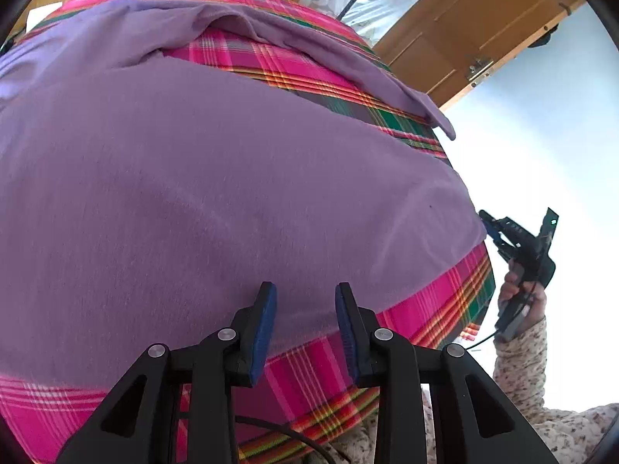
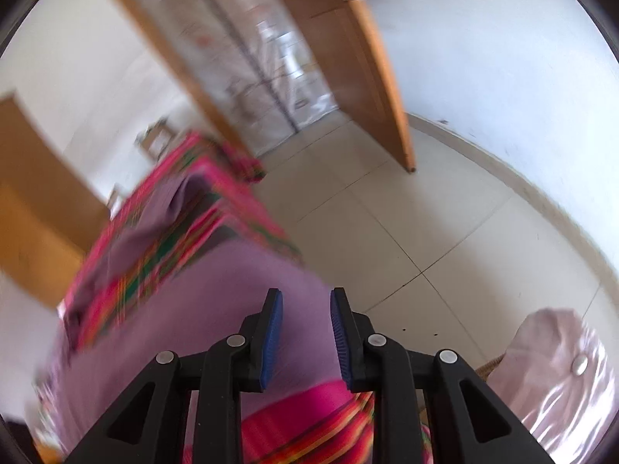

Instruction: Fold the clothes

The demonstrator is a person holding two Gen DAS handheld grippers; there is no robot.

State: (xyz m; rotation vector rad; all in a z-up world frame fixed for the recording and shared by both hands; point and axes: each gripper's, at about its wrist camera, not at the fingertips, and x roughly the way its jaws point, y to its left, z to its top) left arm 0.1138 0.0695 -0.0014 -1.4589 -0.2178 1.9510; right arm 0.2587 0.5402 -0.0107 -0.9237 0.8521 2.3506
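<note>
My left gripper (image 1: pixel 305 294) hovers over the near hem of the purple garment (image 1: pixel 216 178), its blue pads (image 1: pixel 265 324) apart with nothing pinched between them; I cannot tell if the tips brush the fabric. The garment lies spread flat across the pink plaid cloth (image 1: pixel 437 309) that covers the table, its body reaching almost to the near edge. One sleeve (image 1: pixel 387 77) stretches off toward the far right corner, its cuff hanging just past the edge.

My right gripper (image 2: pixel 305 297) sits at the garment's right-hand edge, jaws parted and empty, pads clear of the cloth. From the left wrist view I see it (image 1: pixel 493 228) beside the table's edge, held in my right hand (image 1: pixel 520 290), a speckled sleeve (image 1: pixel 522 363) running back from the wrist.

Beyond the table stands a wooden door (image 1: pixel 479 27) and a pale tiled floor (image 2: pixel 406 232). A shiny pinkish bundle (image 2: pixel 553 379) shows at my right. Boxes at the far end carry labels too small and blurred to read.
</note>
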